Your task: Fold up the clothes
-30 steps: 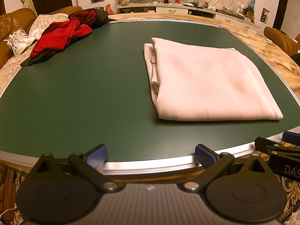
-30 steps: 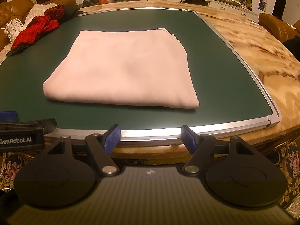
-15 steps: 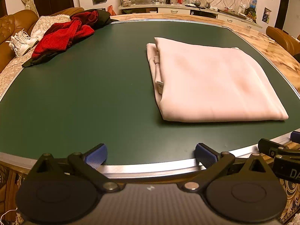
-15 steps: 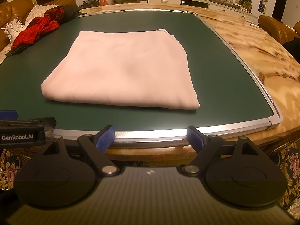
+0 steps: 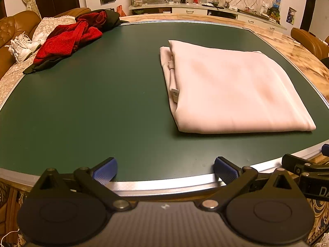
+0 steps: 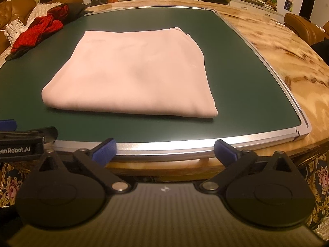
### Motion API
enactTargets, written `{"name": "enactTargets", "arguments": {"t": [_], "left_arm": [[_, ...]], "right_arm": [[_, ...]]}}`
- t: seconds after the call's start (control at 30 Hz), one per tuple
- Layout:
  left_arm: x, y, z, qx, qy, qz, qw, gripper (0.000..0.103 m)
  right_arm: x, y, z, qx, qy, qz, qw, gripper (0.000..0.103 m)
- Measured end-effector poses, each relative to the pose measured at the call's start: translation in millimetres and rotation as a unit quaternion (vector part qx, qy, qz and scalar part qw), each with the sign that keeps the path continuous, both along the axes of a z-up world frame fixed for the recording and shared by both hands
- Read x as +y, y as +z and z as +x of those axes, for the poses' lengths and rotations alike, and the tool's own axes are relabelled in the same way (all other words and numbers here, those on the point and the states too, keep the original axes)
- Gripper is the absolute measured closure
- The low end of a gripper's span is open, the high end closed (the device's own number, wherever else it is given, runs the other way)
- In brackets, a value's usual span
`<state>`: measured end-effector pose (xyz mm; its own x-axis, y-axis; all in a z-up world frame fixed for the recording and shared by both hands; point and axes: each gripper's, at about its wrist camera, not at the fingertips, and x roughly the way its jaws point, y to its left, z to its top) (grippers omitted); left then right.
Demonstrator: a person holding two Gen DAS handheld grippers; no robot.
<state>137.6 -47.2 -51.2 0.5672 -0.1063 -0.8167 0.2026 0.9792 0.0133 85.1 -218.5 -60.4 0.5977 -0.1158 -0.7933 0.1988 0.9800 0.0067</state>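
Right wrist view: folded pink garment [image 6: 131, 72] lies flat on green mat [image 6: 246, 94], looks soft, light, floppy (grab layered edge near label), right gripper [image 6: 164, 150] jaws opening, empty; left gripper [image 5: 164, 170] spread, empty.

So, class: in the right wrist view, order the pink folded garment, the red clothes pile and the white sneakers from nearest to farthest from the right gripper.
1. Pink folded garment, centre of the mat.
2. Red clothes pile, far left corner.
3. White sneakers, left, beyond the table.
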Motion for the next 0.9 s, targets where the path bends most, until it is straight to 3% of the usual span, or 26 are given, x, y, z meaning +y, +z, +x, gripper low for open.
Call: {"name": "enactTargets", "arguments": {"t": [0.9], "left_arm": [[0.7,-1.0,-0.8,-0.006,0.0,-0.001,1.0,0.0]], "right_arm": [[0.1,-2.3,-4.0,-0.015,0.006,-0.001,1.0,0.0]]}}
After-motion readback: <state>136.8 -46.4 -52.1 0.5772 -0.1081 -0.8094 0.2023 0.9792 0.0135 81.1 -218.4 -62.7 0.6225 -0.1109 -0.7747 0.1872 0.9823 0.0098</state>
